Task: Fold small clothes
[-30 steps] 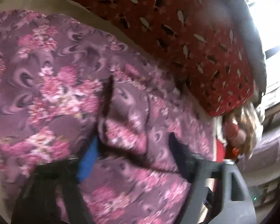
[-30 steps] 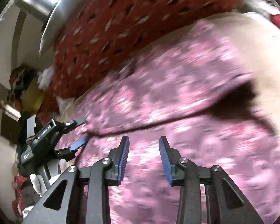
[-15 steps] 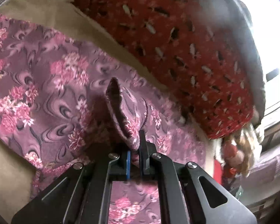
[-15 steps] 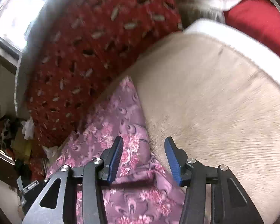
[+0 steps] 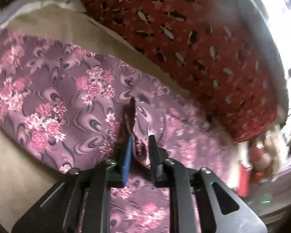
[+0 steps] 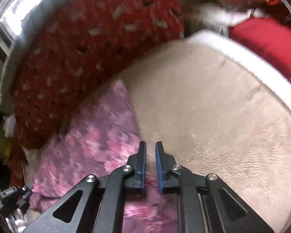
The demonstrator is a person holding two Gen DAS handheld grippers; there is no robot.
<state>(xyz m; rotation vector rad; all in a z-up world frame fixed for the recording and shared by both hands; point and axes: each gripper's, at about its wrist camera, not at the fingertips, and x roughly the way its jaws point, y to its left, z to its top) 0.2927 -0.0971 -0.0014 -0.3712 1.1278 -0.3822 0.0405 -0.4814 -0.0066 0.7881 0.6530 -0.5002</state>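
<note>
one red patterned cushion [image 5: 213,44] borders the floral cloth [image 5: 54,89].

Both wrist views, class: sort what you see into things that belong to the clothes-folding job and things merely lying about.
Part of the job:
- purple floral cloth
- left gripper, pinching a raised fold of the cloth
- right gripper, fingers nearly together at the cloth's edge
- beige surface under the cloth

Lying about:
- red patterned cushion
- plain red cushion
</note>
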